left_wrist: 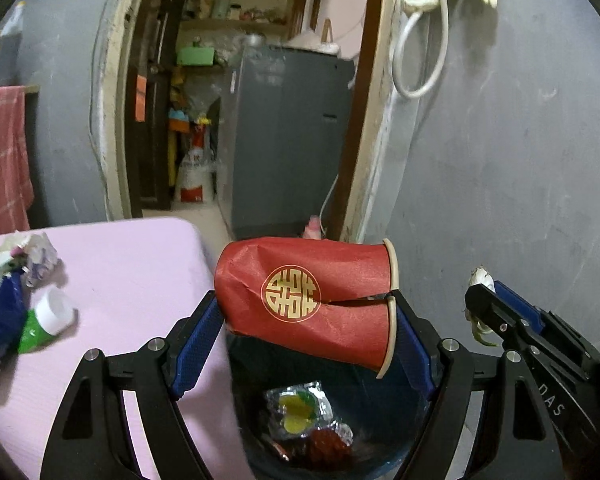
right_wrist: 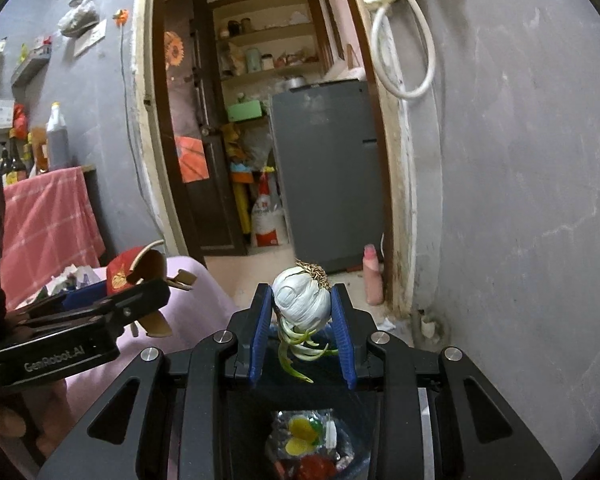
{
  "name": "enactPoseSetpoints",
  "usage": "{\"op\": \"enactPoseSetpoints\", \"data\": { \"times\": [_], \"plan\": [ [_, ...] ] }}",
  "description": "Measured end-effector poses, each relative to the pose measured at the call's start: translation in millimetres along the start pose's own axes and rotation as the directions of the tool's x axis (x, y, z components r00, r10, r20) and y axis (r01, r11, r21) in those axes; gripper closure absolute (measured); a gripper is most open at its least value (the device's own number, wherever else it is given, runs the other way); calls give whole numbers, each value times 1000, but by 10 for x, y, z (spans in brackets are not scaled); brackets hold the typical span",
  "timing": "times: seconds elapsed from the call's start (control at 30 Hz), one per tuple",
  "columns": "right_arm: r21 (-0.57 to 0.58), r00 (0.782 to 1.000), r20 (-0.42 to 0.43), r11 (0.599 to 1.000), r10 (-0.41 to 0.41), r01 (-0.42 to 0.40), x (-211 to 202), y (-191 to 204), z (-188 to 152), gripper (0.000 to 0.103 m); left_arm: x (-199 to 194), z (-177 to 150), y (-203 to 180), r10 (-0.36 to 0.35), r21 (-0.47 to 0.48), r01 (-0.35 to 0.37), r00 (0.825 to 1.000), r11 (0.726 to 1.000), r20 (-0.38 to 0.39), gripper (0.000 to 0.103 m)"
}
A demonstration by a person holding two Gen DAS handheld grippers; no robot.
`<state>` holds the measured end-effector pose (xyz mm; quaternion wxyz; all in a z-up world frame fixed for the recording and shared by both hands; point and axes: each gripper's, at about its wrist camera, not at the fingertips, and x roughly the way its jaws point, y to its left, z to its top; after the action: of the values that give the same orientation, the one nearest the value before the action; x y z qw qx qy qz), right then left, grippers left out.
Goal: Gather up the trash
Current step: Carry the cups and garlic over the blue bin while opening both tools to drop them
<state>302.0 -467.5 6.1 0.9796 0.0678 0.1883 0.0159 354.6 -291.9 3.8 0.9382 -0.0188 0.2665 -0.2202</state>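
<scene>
While both grippers hang over the dark bin (left_wrist: pixel 384 412), each grasps trash.
Left gripper (left_wrist: pixel 310 320) clenches a crushed red paper cup (left_wrist: pixel 304 300); right gripper (right_wrist: pixel 302 320) pinches a sprouting garlic bulb (right_wrist: pixel 302 300). More litter (left_wrist: pixel 16 300) lies on the pink table (left_wrist: pixel 132 272), far left.

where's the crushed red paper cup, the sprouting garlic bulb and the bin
crushed red paper cup (left_wrist: pixel 300 300), left wrist view, on its gold emblem
white sprouting garlic bulb (right_wrist: pixel 302 300), right wrist view, on the bulb's side
dark blue trash bin (left_wrist: pixel 396 408), left wrist view, on its inner wall
</scene>
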Motion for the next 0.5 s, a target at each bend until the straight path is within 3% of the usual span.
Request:
{"op": "enactPoseSetpoints", "data": {
  "times": [0.5],
  "plan": [
    [67,995,-98,998,15,-9,151,-194,-171,75,329,-244,-36,11,-2,-11,987,1000,-161,26]
  ]
}}
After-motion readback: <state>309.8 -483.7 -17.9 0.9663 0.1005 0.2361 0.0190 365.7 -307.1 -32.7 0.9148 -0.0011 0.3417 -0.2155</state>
